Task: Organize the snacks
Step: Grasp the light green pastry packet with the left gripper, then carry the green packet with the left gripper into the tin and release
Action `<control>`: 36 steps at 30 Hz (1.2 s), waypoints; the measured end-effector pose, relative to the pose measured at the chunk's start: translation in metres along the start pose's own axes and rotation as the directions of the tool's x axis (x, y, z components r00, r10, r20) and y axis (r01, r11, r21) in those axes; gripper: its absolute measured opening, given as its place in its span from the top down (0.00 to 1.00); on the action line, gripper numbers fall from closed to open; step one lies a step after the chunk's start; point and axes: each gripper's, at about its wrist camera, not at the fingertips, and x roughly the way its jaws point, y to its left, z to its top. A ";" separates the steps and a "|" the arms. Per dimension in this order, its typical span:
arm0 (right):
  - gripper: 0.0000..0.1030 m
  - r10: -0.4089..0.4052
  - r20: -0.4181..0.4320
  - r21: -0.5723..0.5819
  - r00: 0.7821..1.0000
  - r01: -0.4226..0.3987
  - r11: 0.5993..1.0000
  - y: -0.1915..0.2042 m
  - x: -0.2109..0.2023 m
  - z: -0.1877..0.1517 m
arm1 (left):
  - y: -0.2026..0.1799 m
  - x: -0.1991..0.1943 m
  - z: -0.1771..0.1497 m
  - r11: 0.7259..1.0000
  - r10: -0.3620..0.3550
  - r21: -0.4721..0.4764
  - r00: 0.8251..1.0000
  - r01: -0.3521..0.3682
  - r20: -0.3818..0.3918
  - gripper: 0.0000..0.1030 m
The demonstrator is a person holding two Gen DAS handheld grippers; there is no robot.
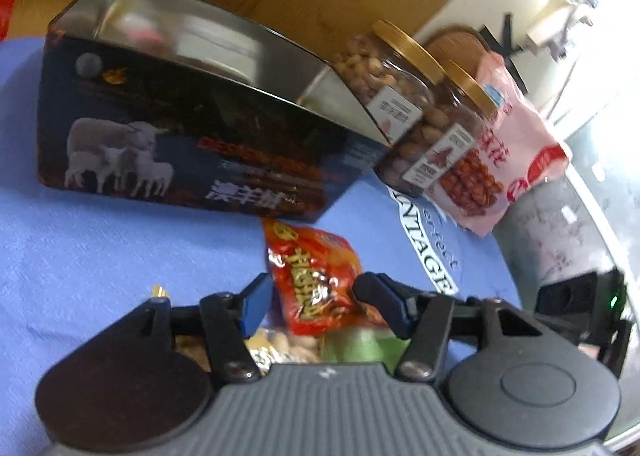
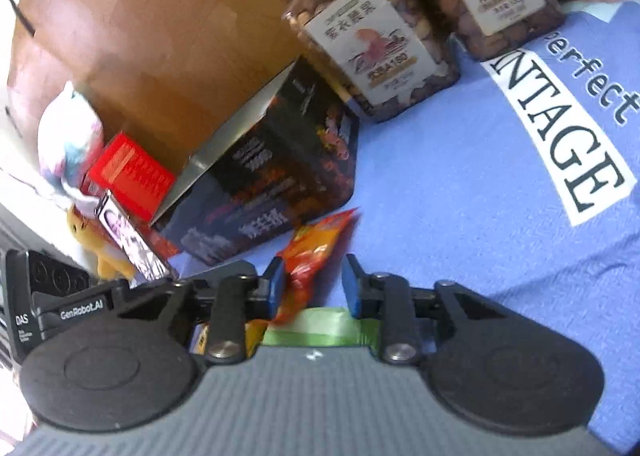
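A red snack packet (image 1: 316,280) with yellow lettering lies on the blue cloth (image 1: 100,248) in front of an open dark tin box (image 1: 180,136) printed with sheep. My left gripper (image 1: 316,296) straddles the packet, and both pads touch its sides. In the right wrist view a red-orange packet (image 2: 312,244) sits between the jaws of my right gripper (image 2: 312,284). It rests against the left pad (image 2: 276,284), with a gap to the other one. Its tip points at the tin box (image 2: 272,184). A green wrapper edge (image 2: 320,324) shows under the jaws.
Two gold-lidded nut jars (image 1: 384,72) (image 1: 436,136) and a pink bag (image 1: 516,144) stand right of the tin. A small red box (image 2: 128,180), a yellow toy (image 2: 100,248) and a plush (image 2: 68,136) crowd its left end. A brown wooden wall (image 2: 160,36) rises behind.
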 end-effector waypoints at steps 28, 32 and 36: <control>0.40 -0.072 0.119 -0.325 0.990 0.107 0.940 0.037 -0.098 -0.086 | -0.049 -0.088 -0.059 0.989 -0.003 0.151 1.000 0.006 -0.025 0.38; 0.40 -0.163 0.114 -0.459 0.980 0.198 0.866 0.051 -0.083 -0.100 | -0.059 -0.047 -0.054 0.985 -0.003 0.172 0.995 0.020 -0.100 0.37; 0.62 -0.197 0.105 -0.528 0.975 0.223 0.819 0.056 -0.064 -0.099 | -0.060 -0.024 -0.061 0.983 -0.011 0.178 0.992 0.032 -0.123 0.44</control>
